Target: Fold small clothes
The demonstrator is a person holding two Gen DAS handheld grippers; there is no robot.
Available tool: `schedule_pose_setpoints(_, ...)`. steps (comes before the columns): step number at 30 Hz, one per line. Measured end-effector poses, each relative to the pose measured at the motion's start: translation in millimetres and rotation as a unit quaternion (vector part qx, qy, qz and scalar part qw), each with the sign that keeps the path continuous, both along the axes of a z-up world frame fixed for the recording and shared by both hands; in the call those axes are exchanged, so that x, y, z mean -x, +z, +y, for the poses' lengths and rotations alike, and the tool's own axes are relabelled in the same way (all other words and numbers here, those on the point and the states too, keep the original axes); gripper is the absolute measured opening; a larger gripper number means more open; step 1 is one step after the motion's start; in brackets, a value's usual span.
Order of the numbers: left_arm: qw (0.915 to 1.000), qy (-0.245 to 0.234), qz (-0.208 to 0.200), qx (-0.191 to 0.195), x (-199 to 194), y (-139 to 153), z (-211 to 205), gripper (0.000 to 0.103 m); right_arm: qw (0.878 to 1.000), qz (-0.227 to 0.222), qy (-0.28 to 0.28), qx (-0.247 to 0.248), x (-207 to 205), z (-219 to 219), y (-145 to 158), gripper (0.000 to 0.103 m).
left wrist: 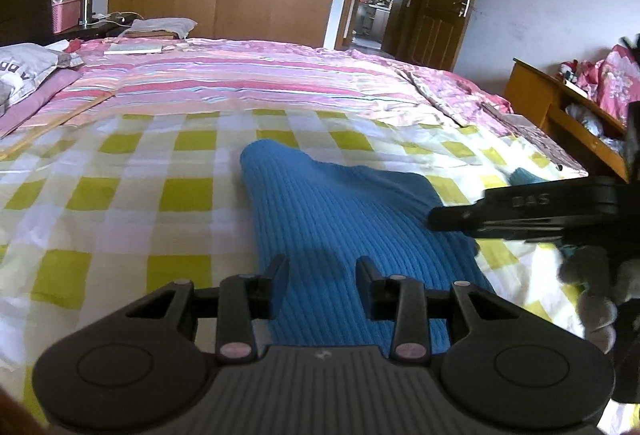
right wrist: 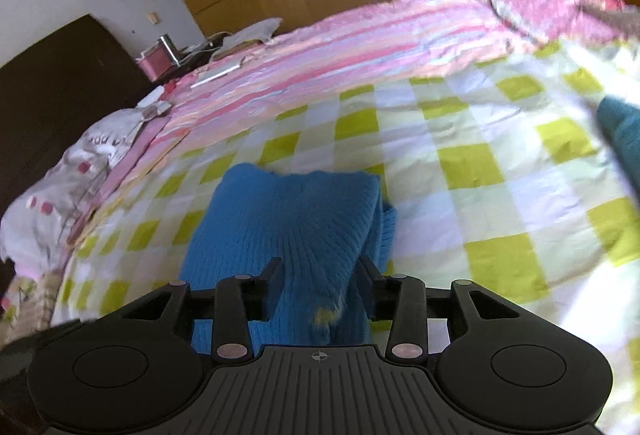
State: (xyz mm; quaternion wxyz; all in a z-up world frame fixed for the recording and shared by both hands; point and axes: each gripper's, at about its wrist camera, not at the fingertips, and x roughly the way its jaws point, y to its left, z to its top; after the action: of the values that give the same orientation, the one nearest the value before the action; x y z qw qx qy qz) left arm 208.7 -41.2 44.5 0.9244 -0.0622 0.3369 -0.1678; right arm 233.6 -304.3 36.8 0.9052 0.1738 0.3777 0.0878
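A blue ribbed knit garment point(left wrist: 340, 203) lies folded on the yellow-checked sheet point(left wrist: 120, 195). My left gripper point(left wrist: 322, 265) hovers over its near end, open, with only flat cloth below the gap. In the left wrist view my right gripper point(left wrist: 438, 219) comes in from the right at the garment's right edge, held by a gloved hand point(left wrist: 592, 287). In the right wrist view the garment point(right wrist: 288, 211) humps up between the fingers of the right gripper point(right wrist: 320, 269), which stand apart and open. A small yellow patch shows on the cloth near the gripper's base.
A dark teal cloth point(right wrist: 620, 131) lies on the sheet to the right, also seen as a teal cloth point(left wrist: 524, 175). A pink striped quilt point(left wrist: 260, 79) covers the far bed. A pillow point(left wrist: 24, 71) is far left, a wooden cabinet point(left wrist: 560, 107) to the right.
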Motion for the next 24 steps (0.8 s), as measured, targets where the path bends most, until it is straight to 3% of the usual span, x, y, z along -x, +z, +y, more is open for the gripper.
schedule_pose_setpoints(6,0.9999,0.0,0.012,-0.002,-11.2,-7.9,-3.9,0.042,1.0,0.022,-0.008,-0.017,-16.2,5.9,-21.5,0.037)
schedule_pose_setpoints(8,0.9999,0.0,0.015,-0.005,-11.9,-10.6,-5.7,0.043,1.0,0.02,-0.012,-0.015,-12.6,3.4,-23.2,0.022)
schedule_pose_setpoints(11,0.9999,-0.001,0.015,-0.006,-10.7,-11.4,-6.3,0.045,0.999,0.016,-0.014,-0.024,-4.0,-4.6,-22.3,0.011)
schedule_pose_setpoints(19,0.999,-0.003,0.042,-0.015,-13.7,-22.2,-7.9,0.056,0.999,0.016,-0.039,-0.03,17.1,-21.5,-35.9,0.009)
schedule_pose_setpoints(24,0.9991,-0.006,0.037,-0.019,-14.3,-19.4,-7.9,0.057,0.999,0.014,-0.041,-0.03,18.1,-20.1,-26.9,0.021)
